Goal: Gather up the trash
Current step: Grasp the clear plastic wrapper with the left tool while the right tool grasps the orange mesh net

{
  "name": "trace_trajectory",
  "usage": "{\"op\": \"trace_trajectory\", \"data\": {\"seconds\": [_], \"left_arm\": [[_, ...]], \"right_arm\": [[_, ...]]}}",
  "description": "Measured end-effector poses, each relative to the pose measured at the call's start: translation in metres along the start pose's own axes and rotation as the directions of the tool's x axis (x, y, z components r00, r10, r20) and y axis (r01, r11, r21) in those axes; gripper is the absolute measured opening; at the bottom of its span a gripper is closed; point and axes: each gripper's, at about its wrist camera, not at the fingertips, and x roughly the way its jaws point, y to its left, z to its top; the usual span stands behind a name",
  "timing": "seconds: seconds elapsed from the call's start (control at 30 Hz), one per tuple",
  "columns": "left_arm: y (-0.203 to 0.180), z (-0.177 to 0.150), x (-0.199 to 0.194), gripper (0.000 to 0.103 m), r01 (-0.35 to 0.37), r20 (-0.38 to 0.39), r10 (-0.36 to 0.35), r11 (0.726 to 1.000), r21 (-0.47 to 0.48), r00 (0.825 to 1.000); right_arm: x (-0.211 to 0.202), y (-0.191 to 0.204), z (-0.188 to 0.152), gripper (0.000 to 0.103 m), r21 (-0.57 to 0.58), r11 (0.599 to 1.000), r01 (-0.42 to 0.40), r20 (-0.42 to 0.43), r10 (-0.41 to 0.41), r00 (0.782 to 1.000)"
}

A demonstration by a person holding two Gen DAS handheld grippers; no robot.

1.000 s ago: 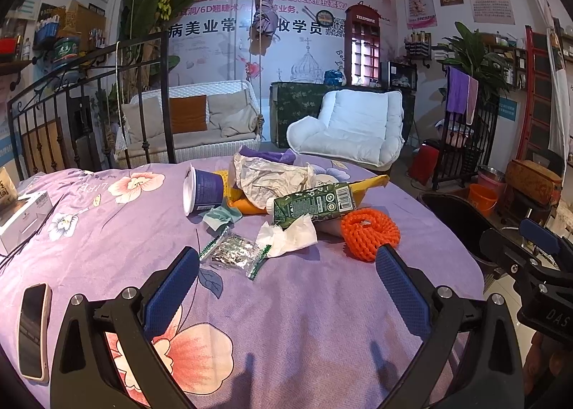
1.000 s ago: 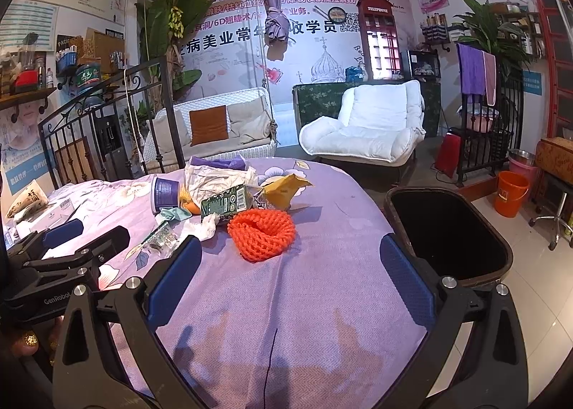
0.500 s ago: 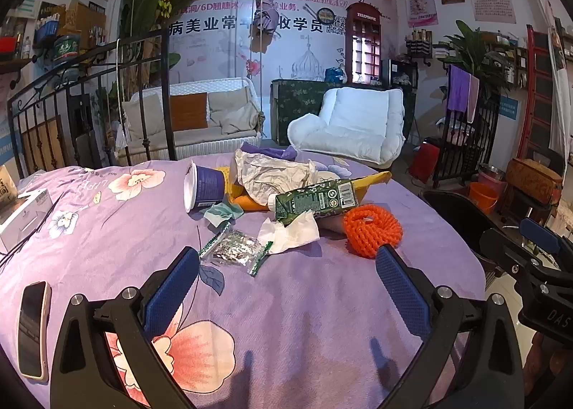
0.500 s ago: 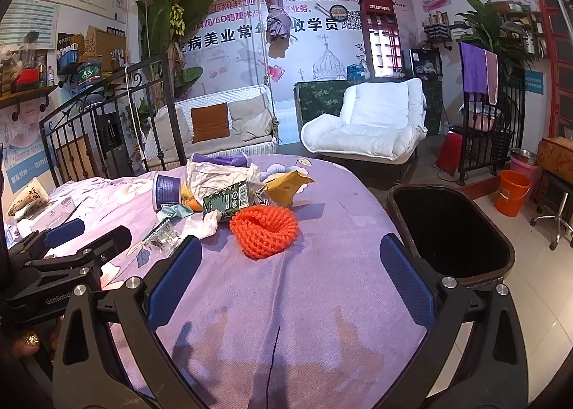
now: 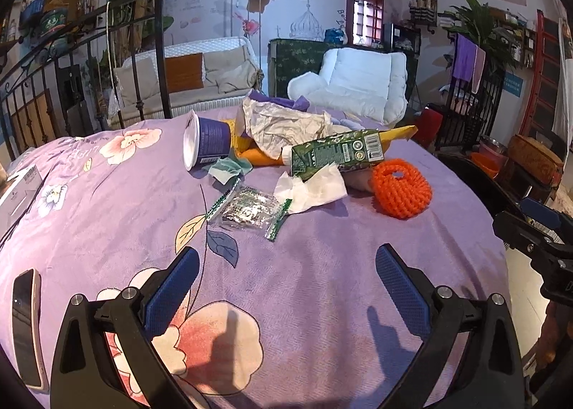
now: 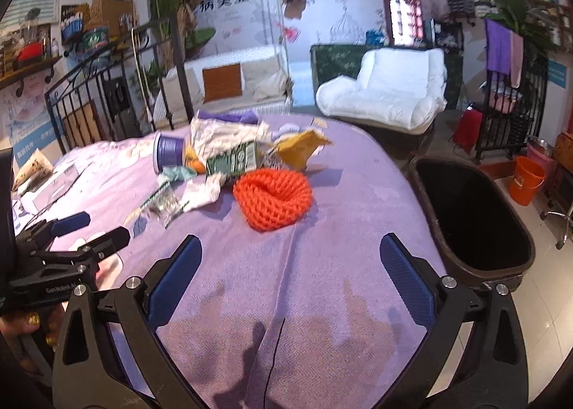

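The left gripper (image 5: pixel 286 266) hangs with jaws apart before the wrapper (image 5: pixel 247 210) and tissue (image 5: pixel 311 189) on the surface. The right gripper (image 6: pixel 290 258), jaws also apart, faces the orange net (image 6: pixel 273 199). It is best to pinch the net at its raised rim, then carry it right to the bin (image 6: pixel 472 219).

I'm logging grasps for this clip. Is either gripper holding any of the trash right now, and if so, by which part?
Nothing is held. The left gripper and right gripper are both open above the purple cloth, short of the trash pile.
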Motion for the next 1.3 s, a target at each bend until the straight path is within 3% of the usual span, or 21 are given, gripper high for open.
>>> {"op": "trace_trajectory", "data": {"seconds": [0.17,0.3,0.6,0.67,0.73,0.8,0.83,0.9,1.0,1.17,1.3], "left_arm": [[0.021,0.012,0.029,0.098,0.049,-0.098,-0.047,0.998,0.025,0.994],[0.033,0.025,0.054,0.098,0.092,-0.181,-0.088,0.996,0.014,0.980],[0.042,0.044,0.106,0.098,0.133,-0.275,-0.107,0.988,0.079,0.955],[0.042,0.044,0.112,0.088,0.136,-0.287,-0.106,0.987,0.086,0.952],[0.043,0.042,0.115,0.077,0.137,-0.301,-0.108,0.988,0.077,0.947],[0.043,0.039,0.113,0.060,0.147,-0.303,-0.121,0.987,0.064,0.945],[0.044,0.037,0.112,0.058,0.149,-0.306,-0.125,0.987,0.056,0.944],[0.047,0.036,0.108,0.038,0.131,-0.303,-0.111,0.990,0.046,0.947],[0.054,0.038,0.105,0.023,0.139,-0.285,-0.132,0.990,0.002,0.949],[0.064,0.035,0.096,0.013,0.149,-0.263,-0.157,0.988,-0.050,0.952],[0.065,0.032,0.081,0.012,0.152,-0.221,-0.163,0.986,-0.066,0.962]], "right_arm": [[0.039,-0.008,0.012,0.099,0.030,0.997,-0.067,-0.124,0.070,0.990],[0.075,-0.006,0.026,0.099,0.006,0.993,-0.117,-0.234,0.115,0.965],[0.132,-0.001,0.049,0.098,-0.016,0.990,-0.143,-0.328,0.130,0.936],[0.138,0.003,0.051,0.092,-0.048,0.990,-0.134,-0.328,0.111,0.938],[0.145,0.005,0.050,0.075,-0.063,0.990,-0.128,-0.342,0.099,0.934],[0.149,0.006,0.047,0.063,-0.053,0.990,-0.133,-0.355,0.106,0.929],[0.149,0.007,0.045,0.057,-0.053,0.990,-0.131,-0.356,0.104,0.929],[0.147,0.011,0.042,0.051,-0.077,0.989,-0.124,-0.339,0.091,0.936],[0.140,0.012,0.039,0.040,-0.090,0.989,-0.117,-0.314,0.083,0.946],[0.127,0.008,0.037,0.031,-0.047,0.991,-0.122,-0.279,0.105,0.955],[0.113,0.003,0.032,0.029,-0.018,0.992,-0.126,-0.252,0.118,0.960]]}}
